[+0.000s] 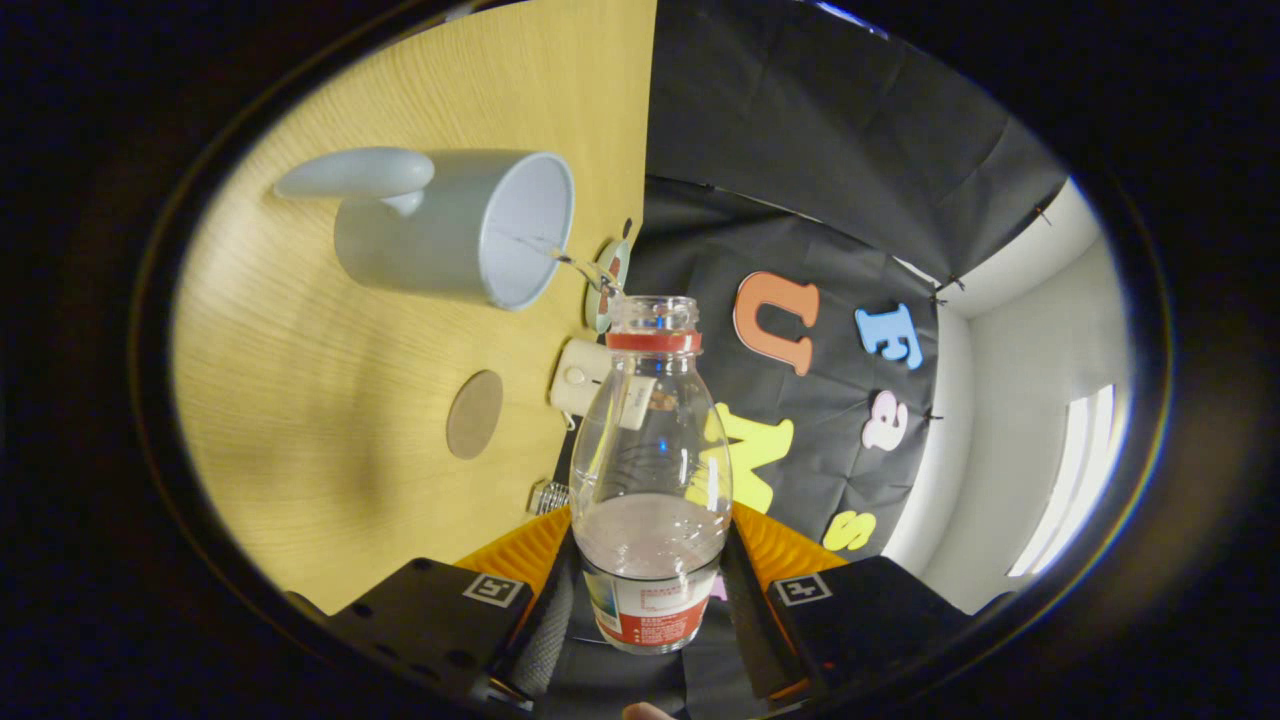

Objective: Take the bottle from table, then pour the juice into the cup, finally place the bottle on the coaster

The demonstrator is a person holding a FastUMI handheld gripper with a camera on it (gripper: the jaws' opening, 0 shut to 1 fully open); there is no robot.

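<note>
Closest to me, my fingers (pixel 650 590) are closed in on the clear plastic bottle (pixel 652 470), one pressing on each side of its lower body near the label, so I have it firmly clamped between them. The whole view is rolled over, with the wooden counter (pixel 330 400) standing up along the left finger's side and the booth wall along the right.

The bottle runs straight ahead from the fingers, its open mouth pointing away from me, with a red ring (pixel 653 341) around its neck. What is left of the liquid sits in the lower part of the bottle, close to the fingers, and the upper part looks clear.

Just beyond the mouth, a thin stream of juice (pixel 585 272) leaves the rim and crosses toward the left finger's side into the opening of the grey cup (pixel 455 225). The cup stands on the counter ahead and to the left-finger side of the bottle, its handle turned away from the bottle.

Nearer than the cup, on the counter off the left finger's side, lies the round brown coaster (pixel 474 414), apart from both cup and bottle. Between the coaster and the bottle's shoulder I see a small cream-coloured object (pixel 578 377) at the counter's edge; I cannot tell what it is. A small metal spring-like piece (pixel 548 497) sits just ahead of the left finger.
</note>
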